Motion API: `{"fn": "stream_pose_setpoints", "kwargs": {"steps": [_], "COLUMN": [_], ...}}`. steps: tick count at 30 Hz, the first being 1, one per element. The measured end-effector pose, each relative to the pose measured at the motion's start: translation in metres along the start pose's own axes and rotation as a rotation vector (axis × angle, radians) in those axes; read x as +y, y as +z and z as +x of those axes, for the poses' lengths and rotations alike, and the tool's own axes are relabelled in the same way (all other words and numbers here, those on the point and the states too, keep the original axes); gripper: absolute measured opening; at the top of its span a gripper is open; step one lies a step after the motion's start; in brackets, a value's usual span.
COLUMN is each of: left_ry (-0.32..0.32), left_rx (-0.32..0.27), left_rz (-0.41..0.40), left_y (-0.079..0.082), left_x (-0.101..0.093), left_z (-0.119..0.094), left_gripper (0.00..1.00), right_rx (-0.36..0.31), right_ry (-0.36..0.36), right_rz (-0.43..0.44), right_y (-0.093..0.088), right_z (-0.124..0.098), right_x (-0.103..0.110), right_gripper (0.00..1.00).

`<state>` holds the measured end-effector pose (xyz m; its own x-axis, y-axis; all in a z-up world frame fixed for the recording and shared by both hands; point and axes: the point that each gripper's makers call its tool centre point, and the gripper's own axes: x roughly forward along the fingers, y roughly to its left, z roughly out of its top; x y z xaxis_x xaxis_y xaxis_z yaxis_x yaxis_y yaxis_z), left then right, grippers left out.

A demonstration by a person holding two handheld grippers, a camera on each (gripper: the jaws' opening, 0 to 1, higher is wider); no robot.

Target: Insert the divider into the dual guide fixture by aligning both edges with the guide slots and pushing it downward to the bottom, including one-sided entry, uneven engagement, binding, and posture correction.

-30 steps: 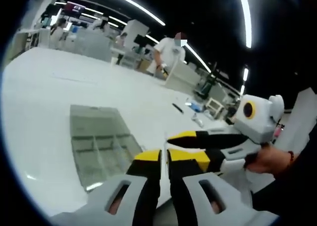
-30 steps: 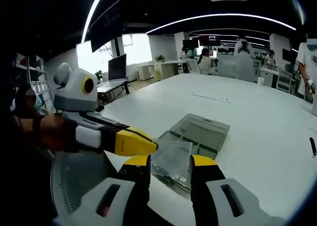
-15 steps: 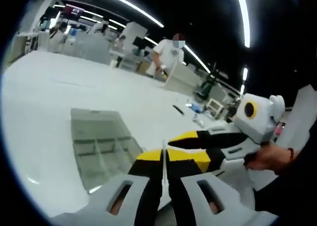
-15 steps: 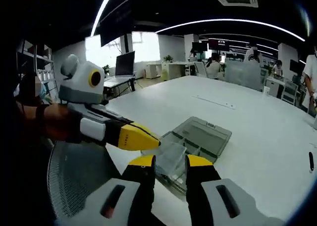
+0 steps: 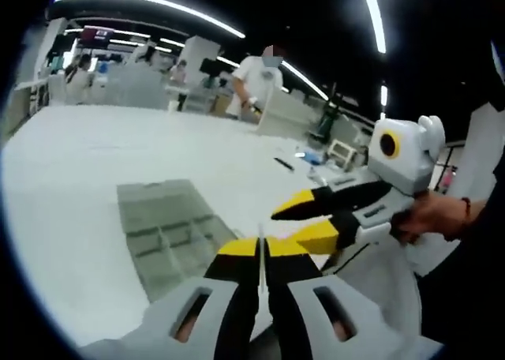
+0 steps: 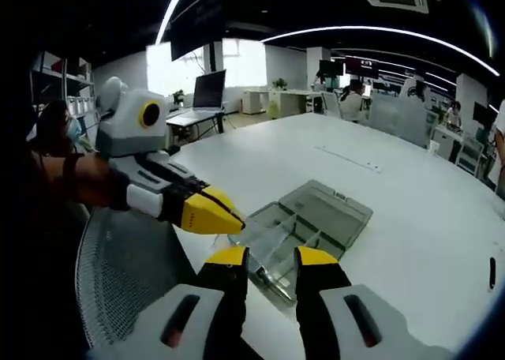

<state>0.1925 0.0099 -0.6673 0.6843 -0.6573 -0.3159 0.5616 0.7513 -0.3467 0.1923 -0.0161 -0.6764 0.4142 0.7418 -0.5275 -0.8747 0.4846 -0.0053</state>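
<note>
My left gripper (image 5: pixel 260 249) is shut on the thin clear divider (image 5: pixel 259 259), which I see edge-on as a pale line between the yellow tips. In the right gripper view the left gripper (image 6: pixel 211 215) comes in from the left, and the clear divider (image 6: pixel 264 238) sticks out from it over the fixture. The fixture (image 5: pixel 162 226) is a clear grey compartment box lying on the white table (image 5: pixel 71 163), also seen as the fixture (image 6: pixel 323 214). My right gripper (image 6: pixel 272 257) stands open just short of the divider. In the left gripper view the right gripper (image 5: pixel 308 220) has its jaws apart, beside the divider.
A grey mesh chair back (image 6: pixel 126 273) sits under the left gripper at the table's near edge. A dark pen (image 5: pixel 284 164) lies farther along the table. A person in white (image 5: pixel 256 80) stands at the far end. A hand (image 5: pixel 434 218) holds the right gripper.
The left jaws have closed tight on the divider. The right jaws have narrowed from a wide gap, and the right gripper has lifted slightly away from the divider.
</note>
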Motion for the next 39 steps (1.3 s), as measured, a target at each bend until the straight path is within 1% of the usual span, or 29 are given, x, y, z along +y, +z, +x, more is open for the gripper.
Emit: {"fn": "stream_pose_setpoints", "kwargs": {"steps": [3, 6, 7, 8, 10, 11, 14, 16, 17, 19, 21, 22, 25, 27, 28, 30, 33, 37, 39], "left_ry": [-0.01, -0.013, -0.016, -0.02, -0.022, -0.024, -0.04, -0.056, -0.075, -0.09, -0.107, -0.111, -0.13, -0.142, -0.147, -0.158, -0.177, -0.191, -0.192], "left_rx": [0.026, 0.036, 0.042, 0.049, 0.068, 0.074, 0.081, 0.086, 0.094, 0.09, 0.087, 0.089, 0.105, 0.104, 0.111, 0.112, 0.12, 0.114, 0.109], "left_rz": [0.075, 0.098, 0.105, 0.121, 0.154, 0.162, 0.189, 0.214, 0.229, 0.256, 0.266, 0.267, 0.307, 0.321, 0.326, 0.338, 0.354, 0.378, 0.382], "left_y": [-0.005, -0.007, -0.008, -0.009, -0.013, -0.014, -0.015, -0.015, -0.016, -0.015, -0.015, -0.015, -0.019, -0.019, -0.02, -0.02, -0.022, -0.021, -0.02], "left_x": [-0.004, -0.007, -0.008, -0.009, -0.009, -0.009, -0.011, -0.014, -0.017, -0.02, -0.023, -0.024, -0.028, -0.03, -0.031, -0.034, -0.038, -0.041, -0.042], "left_z": [0.0, 0.0, -0.001, -0.001, -0.001, -0.001, 0.0, 0.002, 0.002, 0.003, 0.004, 0.004, 0.004, 0.004, 0.004, 0.004, 0.003, 0.002, 0.001], "left_gripper": [0.0, 0.0, 0.0, 0.0, 0.0, 0.0, 0.0, 0.0, 0.0, 0.0, 0.0, 0.0, 0.0, 0.0, 0.0, 0.0, 0.0, 0.0, 0.0], "right_rx": [0.023, 0.045, 0.052, 0.066, 0.064, 0.07, 0.079, 0.096, 0.101, 0.118, 0.124, 0.129, 0.146, 0.155, 0.155, 0.156, 0.171, 0.175, 0.177], "right_ry": [0.018, 0.068, 0.078, 0.09, 0.103, 0.103, 0.127, 0.15, 0.163, 0.187, 0.209, 0.22, 0.239, 0.268, 0.263, 0.277, 0.298, 0.315, 0.32], "right_rz": [-0.03, -0.076, -0.096, -0.136, -0.185, -0.177, -0.216, -0.235, -0.236, -0.25, -0.258, -0.264, -0.3, -0.315, -0.317, -0.333, -0.325, -0.349, -0.347], "right_y": [-0.002, -0.004, -0.005, -0.006, -0.006, -0.007, -0.008, -0.01, -0.011, -0.014, -0.015, -0.016, -0.02, -0.022, -0.022, -0.024, -0.027, -0.027, -0.027], "right_z": [0.0, 0.002, 0.002, 0.003, 0.004, 0.004, 0.005, 0.005, 0.006, 0.005, 0.005, 0.005, 0.004, 0.003, 0.003, 0.002, 0.0, -0.002, -0.002], "right_x": [0.002, 0.009, 0.011, 0.012, 0.014, 0.014, 0.015, 0.016, 0.017, 0.018, 0.02, 0.022, 0.024, 0.028, 0.027, 0.029, 0.029, 0.03, 0.03], "right_gripper": [0.19, 0.19, 0.19, 0.19, 0.19, 0.19, 0.2, 0.19, 0.19, 0.17, 0.17, 0.16, 0.15, 0.12, 0.12, 0.1, 0.07, 0.04, 0.02]}}
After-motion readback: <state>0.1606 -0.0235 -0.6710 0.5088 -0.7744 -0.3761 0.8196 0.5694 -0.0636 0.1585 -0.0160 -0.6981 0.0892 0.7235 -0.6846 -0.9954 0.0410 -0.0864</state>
